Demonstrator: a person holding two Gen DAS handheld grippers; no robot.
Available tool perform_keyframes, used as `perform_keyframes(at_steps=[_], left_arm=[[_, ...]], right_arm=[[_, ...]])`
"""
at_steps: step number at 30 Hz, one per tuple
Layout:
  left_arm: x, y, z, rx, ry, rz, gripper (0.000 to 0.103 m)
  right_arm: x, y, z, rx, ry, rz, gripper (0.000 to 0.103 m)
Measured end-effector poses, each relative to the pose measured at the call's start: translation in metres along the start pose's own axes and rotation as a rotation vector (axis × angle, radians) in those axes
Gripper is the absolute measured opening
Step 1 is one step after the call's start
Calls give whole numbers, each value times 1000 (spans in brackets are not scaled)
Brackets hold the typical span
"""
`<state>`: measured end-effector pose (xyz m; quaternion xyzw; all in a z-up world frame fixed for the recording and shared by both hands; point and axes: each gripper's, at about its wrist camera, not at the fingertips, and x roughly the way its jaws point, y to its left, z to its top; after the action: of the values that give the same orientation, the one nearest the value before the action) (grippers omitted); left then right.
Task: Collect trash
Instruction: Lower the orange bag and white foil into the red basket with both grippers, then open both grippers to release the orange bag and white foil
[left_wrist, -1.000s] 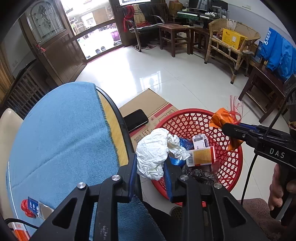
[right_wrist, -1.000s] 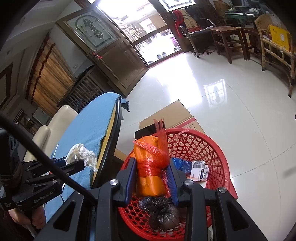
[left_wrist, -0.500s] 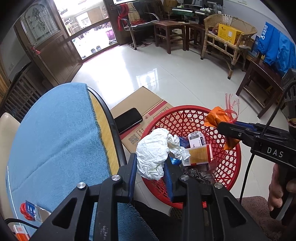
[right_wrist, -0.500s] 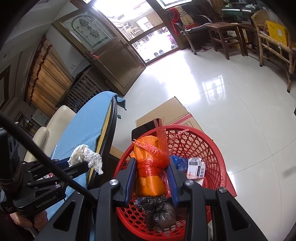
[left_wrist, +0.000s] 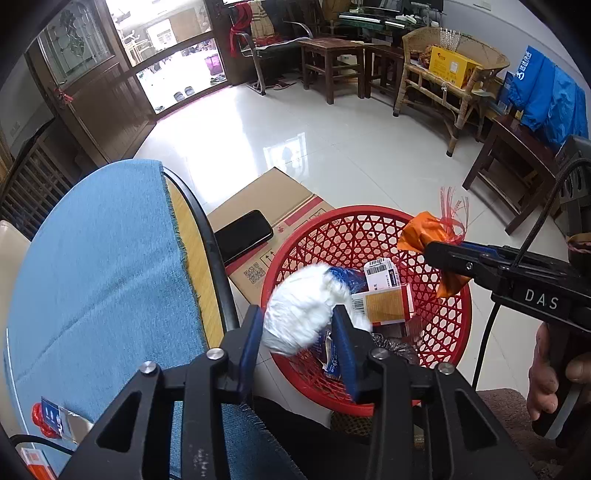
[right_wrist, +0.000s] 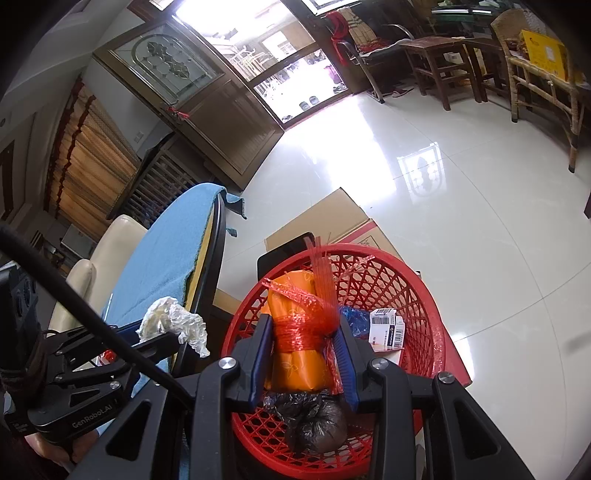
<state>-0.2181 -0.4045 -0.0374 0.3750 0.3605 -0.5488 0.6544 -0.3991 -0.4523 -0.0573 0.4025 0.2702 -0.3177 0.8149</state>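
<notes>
Since a moment ago the left gripper's (left_wrist: 297, 326) jaws have been opening, and the crumpled white wad (left_wrist: 301, 308), now blurred, sits loose between the blue pads with a gap on either side, over the near rim of the red basket (left_wrist: 448, 334). Across from it, the right gripper (right_wrist: 304, 349) is clamped tight on an orange bundle (right_wrist: 295, 365) bound with red netting, which stands between its fingers (right_wrist: 260, 350) above the basket, over a dark bag (right_wrist: 314, 419) and small cartons (right_wrist: 386, 328) lying inside.
</notes>
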Motion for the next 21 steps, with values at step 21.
perform_keyframes(at_steps=[21], left_arm=[[-22, 44, -30, -113, -25, 54, 46]], right_arm=[[-5, 13, 1, 9, -4, 20, 60]])
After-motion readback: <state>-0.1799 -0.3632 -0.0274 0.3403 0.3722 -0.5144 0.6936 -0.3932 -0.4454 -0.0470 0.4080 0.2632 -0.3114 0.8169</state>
